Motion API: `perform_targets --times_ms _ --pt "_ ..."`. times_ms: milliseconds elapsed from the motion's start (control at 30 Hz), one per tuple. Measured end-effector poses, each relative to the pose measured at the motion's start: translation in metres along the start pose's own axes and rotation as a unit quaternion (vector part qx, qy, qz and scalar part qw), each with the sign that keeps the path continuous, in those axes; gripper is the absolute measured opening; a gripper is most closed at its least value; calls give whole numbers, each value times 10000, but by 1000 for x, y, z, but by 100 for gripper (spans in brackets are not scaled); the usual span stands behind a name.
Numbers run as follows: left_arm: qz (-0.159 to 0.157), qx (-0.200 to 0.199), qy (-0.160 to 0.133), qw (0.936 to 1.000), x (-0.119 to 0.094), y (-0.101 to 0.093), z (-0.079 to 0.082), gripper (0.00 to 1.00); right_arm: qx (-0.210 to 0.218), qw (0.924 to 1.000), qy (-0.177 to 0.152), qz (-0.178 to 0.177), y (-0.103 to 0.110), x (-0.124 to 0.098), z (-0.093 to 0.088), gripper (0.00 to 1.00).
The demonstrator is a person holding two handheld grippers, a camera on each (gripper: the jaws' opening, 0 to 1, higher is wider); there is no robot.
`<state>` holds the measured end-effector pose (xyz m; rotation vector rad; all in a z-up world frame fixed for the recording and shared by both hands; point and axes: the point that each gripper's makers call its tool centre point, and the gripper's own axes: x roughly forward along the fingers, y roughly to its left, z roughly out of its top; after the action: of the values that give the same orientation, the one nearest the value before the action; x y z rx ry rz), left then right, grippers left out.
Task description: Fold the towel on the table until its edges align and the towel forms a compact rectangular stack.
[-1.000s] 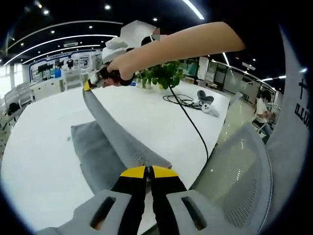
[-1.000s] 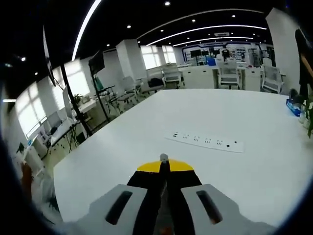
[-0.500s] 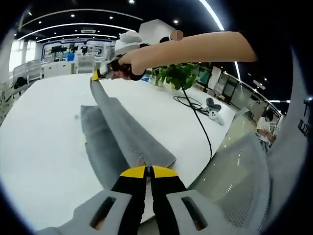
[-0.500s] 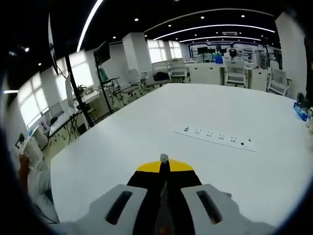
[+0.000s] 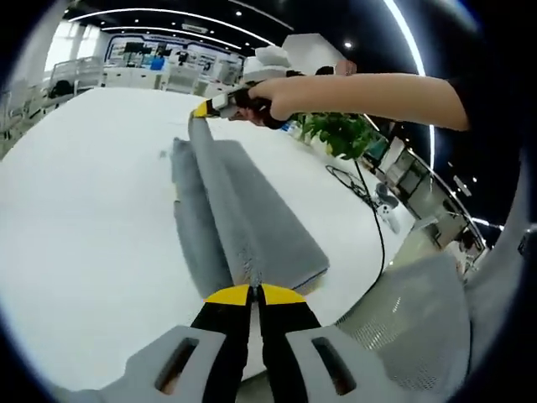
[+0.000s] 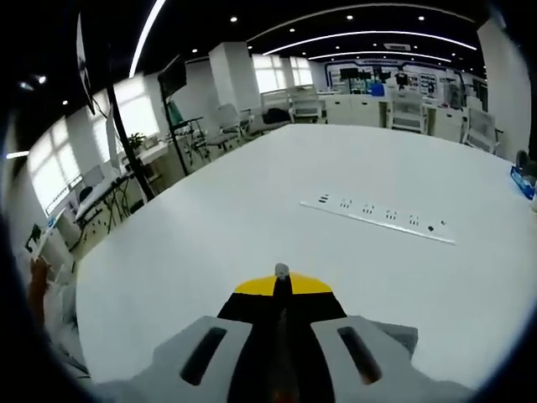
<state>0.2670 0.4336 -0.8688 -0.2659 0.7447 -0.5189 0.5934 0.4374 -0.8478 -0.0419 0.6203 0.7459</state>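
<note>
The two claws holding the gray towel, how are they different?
The left claw pinches the near end of the towel low by the table's edge, while the right claw pinches the far end, lifted slightly above the table. The left claw looks big and close; the right claw looks tiny. Both have yellow tips and are shut on the towel.

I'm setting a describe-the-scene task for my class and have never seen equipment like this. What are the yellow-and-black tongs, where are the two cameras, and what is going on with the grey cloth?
There is no robot here: a person holds a hand-held gripper in each hand, and a fisheye camera rides on each. In the left gripper view, the left gripper is shut on one end of a grey towel lying partly folded on a white table. The right gripper, held by the person's hand, pinches the far end. The right gripper view looks across the table at a white power strip.
</note>
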Motion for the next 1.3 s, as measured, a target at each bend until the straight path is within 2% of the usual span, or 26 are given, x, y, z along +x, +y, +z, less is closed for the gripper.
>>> perform_targets --times_ms 167,333,767,833,900,967,1100,1300 --pt "31 -308 97 9995 7 22 -14 3 -122 9999 16 -69 -1 8 -4 0" --pt "66 -550 138 9984 10 29 -17 3 -132 9999 40 -93 -2 25 -11 0" --pt "73 -696 226 9973 13 32 -22 4 -354 9992 148 52 5 37 -17 1" --pt "11 -585 258 9980 13 30 -21 5 -329 9991 205 158 7 40 -19 2" --pt "-116 -393 272 9988 11 28 -18 10 -311 9990 235 233 6 42 -19 3" --pt "-232 -330 207 9990 10 27 -12 20 -226 9991 222 295 9 39 -20 5" --pt "-507 -90 93 9986 12 21 1 26 -154 9991 240 317 4 37 -16 13" --pt "-504 -29 17 9987 17 27 14 34 -293 9984 238 430 2 21 -20 19"
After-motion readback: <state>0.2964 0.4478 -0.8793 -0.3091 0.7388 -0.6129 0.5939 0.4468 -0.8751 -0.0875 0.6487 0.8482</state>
